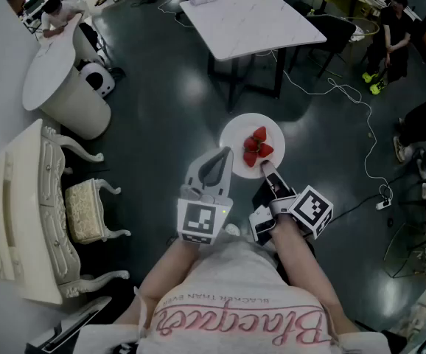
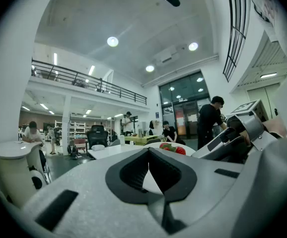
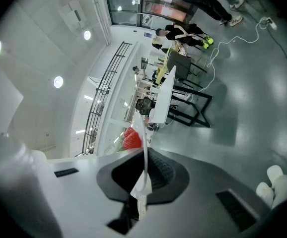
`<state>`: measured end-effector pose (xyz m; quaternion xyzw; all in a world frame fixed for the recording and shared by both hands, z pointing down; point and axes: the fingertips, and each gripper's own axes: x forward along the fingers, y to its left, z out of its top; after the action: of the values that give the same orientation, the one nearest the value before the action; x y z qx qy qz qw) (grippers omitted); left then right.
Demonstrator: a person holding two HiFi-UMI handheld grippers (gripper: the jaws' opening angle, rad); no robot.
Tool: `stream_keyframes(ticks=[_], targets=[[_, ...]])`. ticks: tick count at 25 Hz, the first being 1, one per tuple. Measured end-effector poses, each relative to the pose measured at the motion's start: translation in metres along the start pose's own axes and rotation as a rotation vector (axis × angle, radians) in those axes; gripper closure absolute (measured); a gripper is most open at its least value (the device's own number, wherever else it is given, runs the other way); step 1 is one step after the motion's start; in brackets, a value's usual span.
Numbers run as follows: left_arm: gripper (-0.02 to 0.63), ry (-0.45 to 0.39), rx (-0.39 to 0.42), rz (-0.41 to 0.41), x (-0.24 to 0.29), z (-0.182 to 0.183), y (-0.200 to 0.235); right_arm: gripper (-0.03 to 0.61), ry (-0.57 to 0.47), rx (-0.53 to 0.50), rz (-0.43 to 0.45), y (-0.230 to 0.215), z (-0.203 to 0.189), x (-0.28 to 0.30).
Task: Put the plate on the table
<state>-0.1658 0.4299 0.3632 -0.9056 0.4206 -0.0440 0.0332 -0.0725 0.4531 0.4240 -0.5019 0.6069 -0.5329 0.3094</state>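
Observation:
A white plate carrying red strawberries hangs in the air above the dark floor. My right gripper is shut on its near rim. In the right gripper view the plate runs edge-on between the pads, with the strawberries beyond. My left gripper is shut and empty, its tip just left of the plate. From the left gripper view the plate and the right gripper show ahead to the right. The white square table stands further ahead.
A dark chair stands at the table's right side. A white cable trails over the floor to the right. A round white pedestal table, ornate white furniture and a stool stand to the left. A person sits at the far right.

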Motion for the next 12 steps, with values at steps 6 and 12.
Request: stream_keyframes(ticks=[6,12], targets=[[0.607,-0.008,0.003,0.006,-0.0005,-0.0016,-0.0036,0.568,0.019,-0.002,0.007,-0.0011,-0.0035,-0.0033],[0.607,-0.006,-0.019,0.044,-0.003,-0.0075,0.006,0.568,0.02,-0.028,-0.009,-0.0054,0.0004,-0.007]])
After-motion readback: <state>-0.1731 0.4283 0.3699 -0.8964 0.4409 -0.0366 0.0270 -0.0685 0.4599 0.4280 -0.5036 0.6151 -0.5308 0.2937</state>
